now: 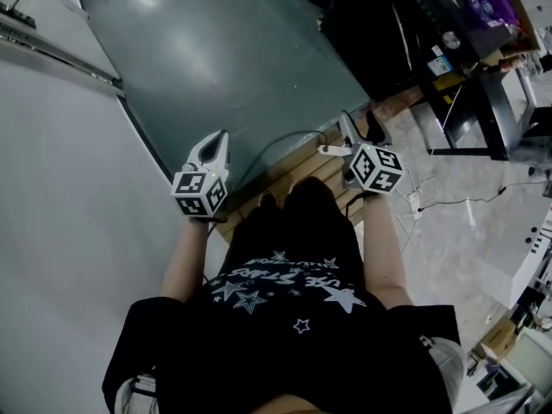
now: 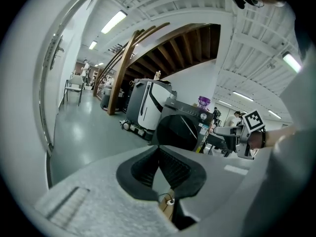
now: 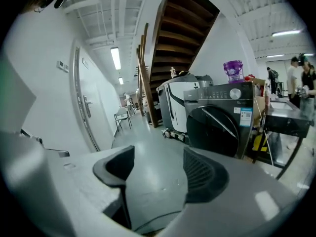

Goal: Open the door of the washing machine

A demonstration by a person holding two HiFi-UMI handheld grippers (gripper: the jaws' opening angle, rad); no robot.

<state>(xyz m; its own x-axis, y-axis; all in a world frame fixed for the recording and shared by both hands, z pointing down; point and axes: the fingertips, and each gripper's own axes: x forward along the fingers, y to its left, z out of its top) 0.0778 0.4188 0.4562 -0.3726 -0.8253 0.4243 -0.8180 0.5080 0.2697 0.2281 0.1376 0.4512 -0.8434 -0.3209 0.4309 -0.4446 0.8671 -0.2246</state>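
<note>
Standing well ahead across grey floor (image 3: 136,135), the washer (image 3: 217,125) is keeping its door shut (sticker (image 3: 243,116) print too small to read), a purple jug (image 3: 233,72) sitting on top. Left gripper (image 2: 159,151) is pressing empty jaws together; right gripper (image 3: 158,154) is holding its jaws apart, empty.

Two grippers are in view: one left gripper (image 1: 219,138) and one right gripper (image 1: 335,134). They carry two marker cubes, a left cube (image 1: 200,192) and a right cube (image 1: 376,168). There is one dark washer (image 3: 217,125), one white machine (image 3: 174,100), one purple jug (image 3: 233,71), one staircase (image 3: 174,33) and one chair (image 3: 123,116). Three people show: one wearer (image 1: 293,335), a first bystander (image 3: 295,77) and a second bystander (image 3: 309,80).
</note>
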